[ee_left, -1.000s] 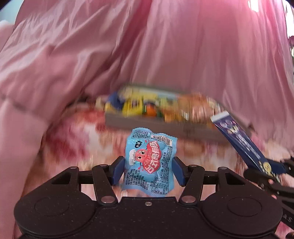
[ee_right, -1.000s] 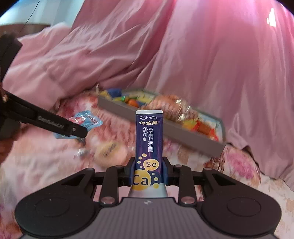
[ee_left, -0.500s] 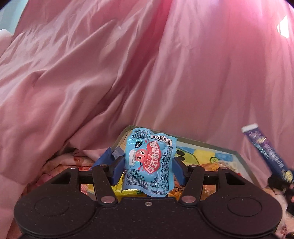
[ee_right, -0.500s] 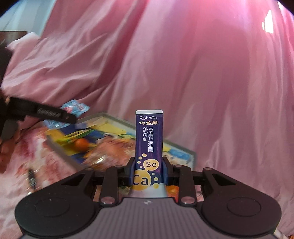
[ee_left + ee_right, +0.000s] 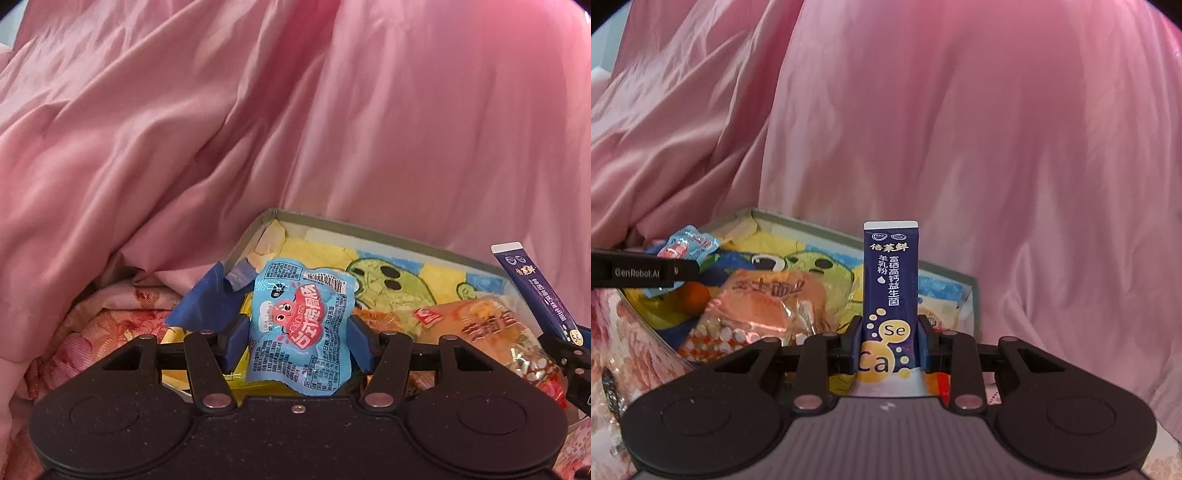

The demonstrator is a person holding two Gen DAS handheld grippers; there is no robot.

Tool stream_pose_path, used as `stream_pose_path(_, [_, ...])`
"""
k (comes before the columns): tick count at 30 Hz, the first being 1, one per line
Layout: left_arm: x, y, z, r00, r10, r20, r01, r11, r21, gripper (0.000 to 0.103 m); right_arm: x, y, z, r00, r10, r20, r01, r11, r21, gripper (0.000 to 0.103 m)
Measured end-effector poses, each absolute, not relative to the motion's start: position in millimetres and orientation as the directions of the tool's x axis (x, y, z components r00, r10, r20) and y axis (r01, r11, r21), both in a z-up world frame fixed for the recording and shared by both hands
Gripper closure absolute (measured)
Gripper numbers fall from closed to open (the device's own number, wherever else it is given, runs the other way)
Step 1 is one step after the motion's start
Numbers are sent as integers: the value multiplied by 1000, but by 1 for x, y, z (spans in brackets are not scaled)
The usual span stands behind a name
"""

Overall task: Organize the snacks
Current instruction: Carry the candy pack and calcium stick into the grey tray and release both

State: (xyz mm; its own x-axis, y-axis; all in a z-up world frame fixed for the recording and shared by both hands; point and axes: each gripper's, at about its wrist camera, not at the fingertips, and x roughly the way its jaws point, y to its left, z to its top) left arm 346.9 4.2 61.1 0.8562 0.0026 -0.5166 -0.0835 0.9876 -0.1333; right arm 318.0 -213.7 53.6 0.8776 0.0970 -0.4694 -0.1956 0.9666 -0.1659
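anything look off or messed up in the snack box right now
Nothing looks spilled. The grey box holds a loose jumble: an orange bread packet lies tilted across other wrappers. The light blue candy packet in the left gripper is crumpled, and the navy stick sachet stands upright in the right gripper.

Left wrist view: looks forward and downward along its jaws, close over the near-left part of the grey box; pink fabric fills the field beyond. Right wrist view: same forward-down aim, close over the box's right part. Shared: box interior, orange packet, fabric; each view catches the other gripper at its edge.
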Motion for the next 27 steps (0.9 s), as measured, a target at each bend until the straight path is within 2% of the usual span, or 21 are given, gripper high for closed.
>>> stream_pose_path(1, [348,4,60,853,5,-522,-85,988,-129,44,320,-213,51,875,93,-476,-194,967,-168,70])
stream_pose_path(3, [349,4,59,852,6,-524,-83,989,-124,51,323,-213,47,869,85,-487,-187,968,-164,70])
stream_pose_path(5, [350,4,60,851,1,-526,-77,989,-122,50,325,-214,45,866,80,-494,-180,971,-158,69])
stream_pose_path(8, [349,4,60,850,-6,-526,-70,990,-123,38,326,-215,42,866,73,-496,-175,971,-163,65])
stream_pose_path(10, [348,3,61,849,1,-529,-75,990,-118,37,324,-214,41,874,80,-478,-178,970,-163,60])
stream_pose_path(11, [347,3,62,848,5,-529,-77,991,-114,35,323,-213,42,878,79,-472,-178,970,-167,51])
stream_pose_path(12, [346,3,63,849,7,-528,-78,991,-112,34,322,-213,42,881,77,-466,-176,969,-174,47])
stream_pose_path(16, [340,5,73,859,14,-511,-85,990,-116,18,314,-209,44,893,77,-442,-183,962,-202,41])
stream_pose_path(19, [331,6,82,869,13,-494,-83,989,-121,13,306,-207,48,909,72,-411,-174,961,-216,29])
stream_pose_path(21, [323,8,88,875,23,-483,-91,989,-118,9,301,-208,51,917,71,-393,-165,963,-211,18])
stream_pose_path(23, [315,9,93,886,30,-464,-95,989,-117,3,297,-210,54,925,76,-373,-158,968,-195,14])
stream_pose_path(27, [297,13,105,905,47,-423,-110,986,-127,1,287,-211,64,941,72,-330,-136,975,-174,5])
